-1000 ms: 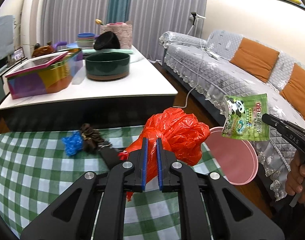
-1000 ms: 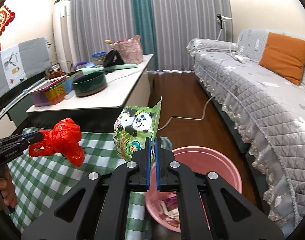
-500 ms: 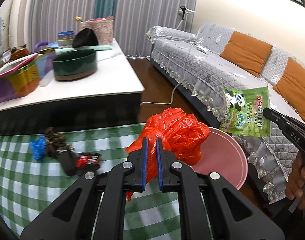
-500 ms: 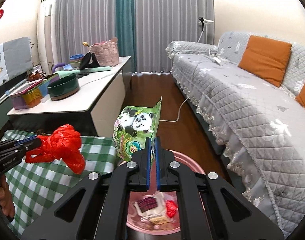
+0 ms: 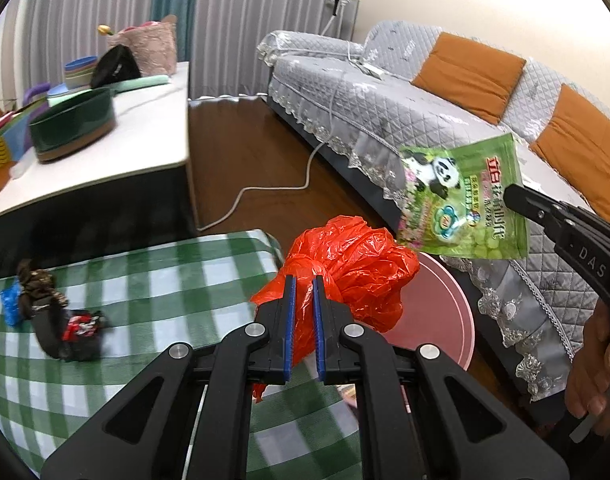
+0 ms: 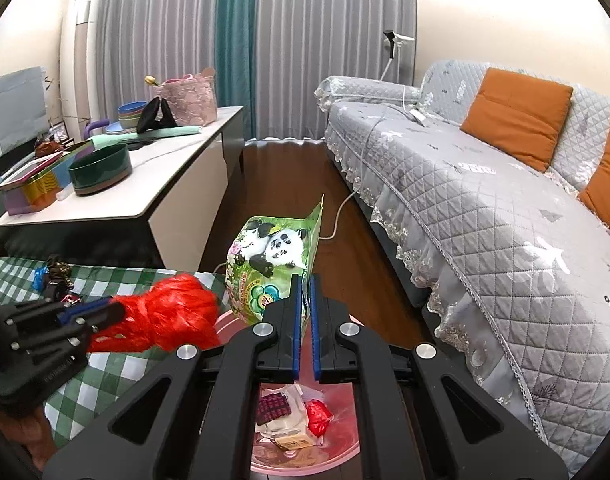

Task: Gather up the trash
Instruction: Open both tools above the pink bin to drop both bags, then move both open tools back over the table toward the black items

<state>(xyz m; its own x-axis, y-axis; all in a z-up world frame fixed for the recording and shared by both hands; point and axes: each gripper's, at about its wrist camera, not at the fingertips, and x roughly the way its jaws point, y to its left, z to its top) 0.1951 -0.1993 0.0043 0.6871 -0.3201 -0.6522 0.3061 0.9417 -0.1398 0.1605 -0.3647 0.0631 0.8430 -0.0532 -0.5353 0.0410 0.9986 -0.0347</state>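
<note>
My left gripper is shut on a crumpled red plastic bag, held over the edge of the green checked table beside the pink bin. In the right wrist view the same red plastic bag hangs at the left by the bin's rim. My right gripper is shut on a green panda snack packet, held above the pink bin, which holds several wrappers. The green panda snack packet also shows at the right of the left wrist view.
More litter, a blue scrap and dark wrappers, lies on the checked cloth at the left. A white side table carries a dark green bowl and boxes. A grey quilted sofa with orange cushions runs along the right. A white cable crosses the wooden floor.
My left gripper carried the red bag rightwards, from above the cloth to the table's edge beside the bin. The right gripper moved with the packet to above the bin's opening.
</note>
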